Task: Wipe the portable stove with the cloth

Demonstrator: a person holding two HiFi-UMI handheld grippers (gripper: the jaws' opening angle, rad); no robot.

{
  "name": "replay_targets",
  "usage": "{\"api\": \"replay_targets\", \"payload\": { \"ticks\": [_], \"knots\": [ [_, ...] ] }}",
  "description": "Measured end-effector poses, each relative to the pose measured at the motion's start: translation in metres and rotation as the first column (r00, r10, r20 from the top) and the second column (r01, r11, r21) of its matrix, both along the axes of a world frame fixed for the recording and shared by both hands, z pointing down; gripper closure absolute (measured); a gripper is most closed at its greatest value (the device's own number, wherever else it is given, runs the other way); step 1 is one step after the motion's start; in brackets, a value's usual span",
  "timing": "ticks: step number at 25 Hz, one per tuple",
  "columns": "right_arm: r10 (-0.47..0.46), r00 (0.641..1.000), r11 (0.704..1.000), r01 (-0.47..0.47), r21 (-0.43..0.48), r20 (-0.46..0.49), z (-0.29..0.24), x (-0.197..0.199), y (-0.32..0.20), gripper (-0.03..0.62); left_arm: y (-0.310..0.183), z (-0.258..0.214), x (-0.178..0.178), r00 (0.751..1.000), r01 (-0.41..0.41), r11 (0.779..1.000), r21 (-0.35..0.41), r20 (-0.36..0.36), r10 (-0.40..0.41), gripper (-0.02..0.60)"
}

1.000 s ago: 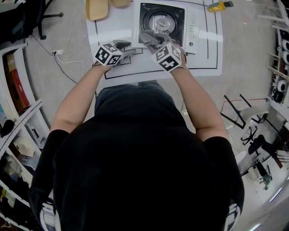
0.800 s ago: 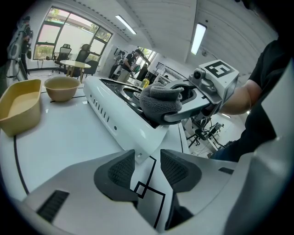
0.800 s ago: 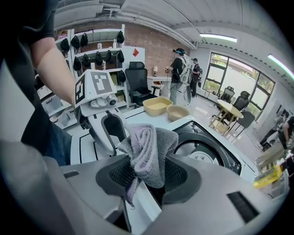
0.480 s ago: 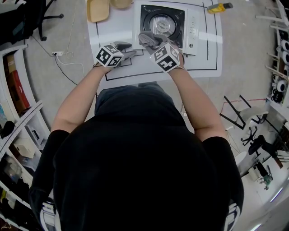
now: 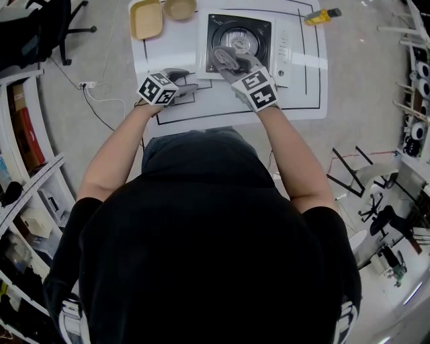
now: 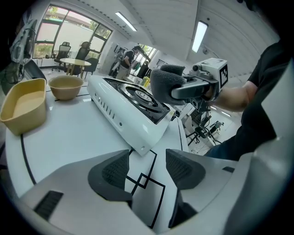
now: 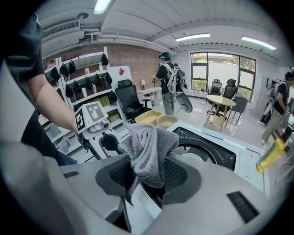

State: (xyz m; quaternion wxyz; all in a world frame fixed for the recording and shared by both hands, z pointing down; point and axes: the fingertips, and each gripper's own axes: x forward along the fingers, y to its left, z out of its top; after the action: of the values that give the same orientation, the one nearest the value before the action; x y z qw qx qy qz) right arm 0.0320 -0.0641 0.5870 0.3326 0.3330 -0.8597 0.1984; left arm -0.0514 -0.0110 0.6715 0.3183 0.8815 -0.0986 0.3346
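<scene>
The white portable stove [image 5: 285, 47] with its black burner well sits at the table's far side. My right gripper [image 5: 232, 64] is shut on a bunched grey cloth [image 5: 225, 59] and holds it over the stove's near edge, by the burner. In the right gripper view the cloth [image 7: 149, 151] sticks up from between the pads, with the stove [image 7: 206, 151] behind it. To the stove's left, my left gripper [image 5: 188, 79] rests low over the table. Its jaws have just been opening and nothing is between them [image 6: 147, 172]. From there the stove's corner [image 6: 124, 114] lies just ahead.
A yellow rectangular tray [image 5: 144, 18] and a tan bowl [image 5: 179, 8] stand at the table's far left. A yellow tool [image 5: 321, 15] lies at the far right. Black lines mark the white table [image 5: 302, 94]. Shelves line the room's left side.
My right gripper has rolled a little with the cloth and shifted slightly over the stove's near edge. The left hand has stayed in place.
</scene>
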Motion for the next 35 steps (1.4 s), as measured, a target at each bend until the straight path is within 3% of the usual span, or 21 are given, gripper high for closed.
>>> {"api": "replay_targets", "payload": {
  "ticks": [7, 12, 18, 23, 27, 30, 35],
  "knots": [
    [0.075, 0.996, 0.995, -0.078, 0.068, 0.048, -0.050, 0.036, -0.011, 0.414, -0.019, -0.036, -0.021, 0.994, 0.103, 0.993, 0.060, -0.029, -0.102, 0.310],
    [0.138, 0.988, 0.981, -0.147, 0.126, 0.072, -0.084, 0.066, -0.020, 0.414, -0.036, -0.072, -0.029, 0.982, 0.182, 0.976, 0.123, -0.069, -0.174, 0.310],
    [0.196, 0.976, 0.962, -0.210, 0.175, 0.091, -0.121, 0.095, -0.022, 0.413, -0.043, -0.116, -0.021, 0.973, 0.225, 0.952, 0.210, -0.104, -0.207, 0.310],
    [0.243, 0.963, 0.941, -0.264, 0.211, 0.119, -0.151, 0.125, -0.026, 0.413, -0.057, -0.163, -0.006, 0.966, 0.253, 0.911, 0.324, -0.137, -0.220, 0.316],
    [0.258, 0.956, 0.929, -0.285, 0.236, 0.137, -0.168, 0.146, -0.028, 0.413, -0.069, -0.202, 0.001, 0.952, 0.303, 0.864, 0.402, -0.175, -0.253, 0.341],
    [0.268, 0.952, 0.921, -0.298, 0.251, 0.146, -0.177, 0.159, -0.030, 0.413, -0.078, -0.227, 0.002, 0.933, 0.356, 0.824, 0.442, -0.209, -0.291, 0.364],
    [0.283, 0.944, 0.905, -0.321, 0.280, 0.169, -0.197, 0.176, -0.028, 0.413, -0.078, -0.253, 0.000, 0.927, 0.376, 0.787, 0.490, -0.208, -0.313, 0.384]
  ]
}}
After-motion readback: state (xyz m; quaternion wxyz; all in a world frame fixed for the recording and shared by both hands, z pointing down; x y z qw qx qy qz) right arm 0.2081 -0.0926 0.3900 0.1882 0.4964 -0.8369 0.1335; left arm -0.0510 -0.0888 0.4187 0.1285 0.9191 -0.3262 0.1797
